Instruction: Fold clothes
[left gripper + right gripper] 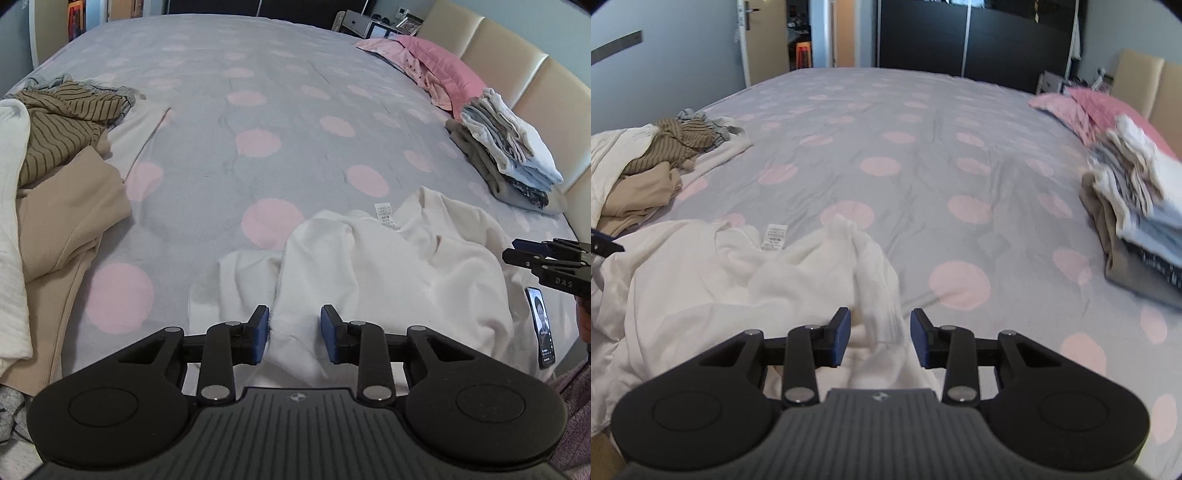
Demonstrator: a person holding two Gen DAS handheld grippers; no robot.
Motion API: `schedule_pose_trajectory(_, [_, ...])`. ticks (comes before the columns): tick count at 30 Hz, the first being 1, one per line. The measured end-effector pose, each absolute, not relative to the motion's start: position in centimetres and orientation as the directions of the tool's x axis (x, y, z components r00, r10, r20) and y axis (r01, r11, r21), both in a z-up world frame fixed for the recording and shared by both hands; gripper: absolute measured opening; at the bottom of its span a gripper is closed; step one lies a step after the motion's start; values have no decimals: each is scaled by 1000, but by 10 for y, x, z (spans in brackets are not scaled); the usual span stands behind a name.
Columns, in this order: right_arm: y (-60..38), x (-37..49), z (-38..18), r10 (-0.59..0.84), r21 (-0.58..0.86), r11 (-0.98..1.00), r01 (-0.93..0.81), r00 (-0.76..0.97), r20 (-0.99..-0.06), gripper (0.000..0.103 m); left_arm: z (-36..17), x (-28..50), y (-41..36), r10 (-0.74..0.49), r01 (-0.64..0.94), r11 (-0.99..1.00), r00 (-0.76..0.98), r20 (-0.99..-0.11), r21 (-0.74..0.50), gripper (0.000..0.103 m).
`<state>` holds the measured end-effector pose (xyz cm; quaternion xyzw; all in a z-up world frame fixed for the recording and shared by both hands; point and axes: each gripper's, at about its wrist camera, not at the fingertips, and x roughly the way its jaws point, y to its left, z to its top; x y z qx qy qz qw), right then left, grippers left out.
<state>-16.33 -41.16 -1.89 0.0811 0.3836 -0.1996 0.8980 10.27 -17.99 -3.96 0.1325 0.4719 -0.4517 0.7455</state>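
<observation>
White garment (369, 258) bunched on the bed (229, 155), ridge between both spread grippers: left gripper (295, 334), right gripper (880, 338). Phone (541, 326) visible only from left wrist.

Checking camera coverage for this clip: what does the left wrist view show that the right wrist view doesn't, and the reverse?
Only the left wrist view shows the phone lying on the bed's near edge and the right gripper seen from the side. Only the right wrist view shows the open doorway and dark wardrobe. Both show the white garment running between open jaws, its care label, the unfolded pile, the folded stack and the spotted bedspread.
</observation>
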Motion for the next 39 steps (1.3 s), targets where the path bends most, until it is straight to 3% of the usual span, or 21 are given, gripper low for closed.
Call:
schedule_pose_trajectory(7, [-414,-166,-27,-318,-31,897,441,595,-738,39,-53,114,-177,-535,760,594,127,-835,-265,28])
schedule_pose_trajectory(14, [-425,-172,-34,-278,44,880,473,587,-760,40,-59,122,-172,-539,711,618,74,-839,-335,27])
schedule_pose_trajectory(18, [-427,-173,-38,-244,90,873,479,590,-770,39,-54,115,-175,-539,738,602,93,-837,-305,14])
schedule_pose_trajectory(24, [-433,-179,-30,-209,179,854,488,637,-742,26,-39,102,-176,-557,775,580,150,-817,-253,7])
schedule_pose_trajectory(26, [-432,-179,-29,-207,183,854,487,640,-740,16,-33,100,-175,-579,783,565,153,-801,-259,6])
schedule_pose_trajectory(29, [-431,-179,-29,-207,182,855,486,641,-739,10,-23,96,-174,-613,798,539,154,-775,-269,6])
schedule_pose_trajectory(35, [-434,-182,-21,-266,150,835,530,627,-732,9,-24,81,-182,-621,828,500,139,-771,-254,7])
schedule_pose_trajectory(39, [-433,-183,-22,-270,139,839,527,623,-734,9,-37,88,-183,-595,799,533,119,-795,-280,16])
